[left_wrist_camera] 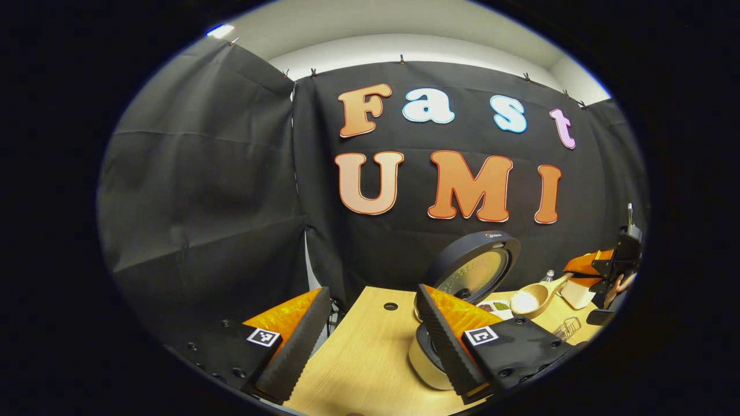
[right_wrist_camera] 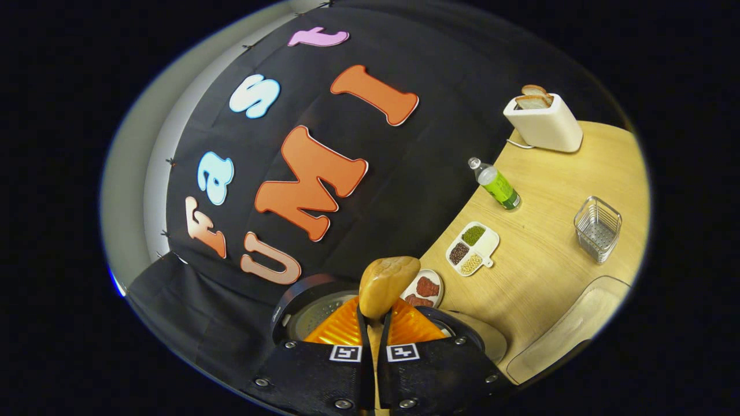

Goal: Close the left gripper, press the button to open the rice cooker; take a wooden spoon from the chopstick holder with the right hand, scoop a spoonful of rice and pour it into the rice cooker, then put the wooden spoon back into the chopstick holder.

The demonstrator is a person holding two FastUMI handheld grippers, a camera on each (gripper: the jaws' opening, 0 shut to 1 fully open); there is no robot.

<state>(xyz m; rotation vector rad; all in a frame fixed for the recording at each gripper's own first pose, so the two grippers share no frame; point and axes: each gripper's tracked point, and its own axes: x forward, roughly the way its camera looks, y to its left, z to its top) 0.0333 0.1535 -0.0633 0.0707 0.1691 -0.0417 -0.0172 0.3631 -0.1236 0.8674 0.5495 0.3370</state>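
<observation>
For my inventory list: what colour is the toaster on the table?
The toaster is white or cream, with bread slices in it; it shows best in the right gripper view.

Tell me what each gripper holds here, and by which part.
The right gripper is shut on the wooden spoon, gripping its handle, with rice in the bowl. The left gripper is open and holds nothing.

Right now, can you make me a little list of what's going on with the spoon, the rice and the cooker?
Rice cooker: on the table, lid open and upright
Wooden spoon: holding white rice, near the open cooker
Right gripper: shut on the spoon handle
Left gripper: open, holding nothing
Wire chopstick holder: standing on the table, no spoon in it
</observation>
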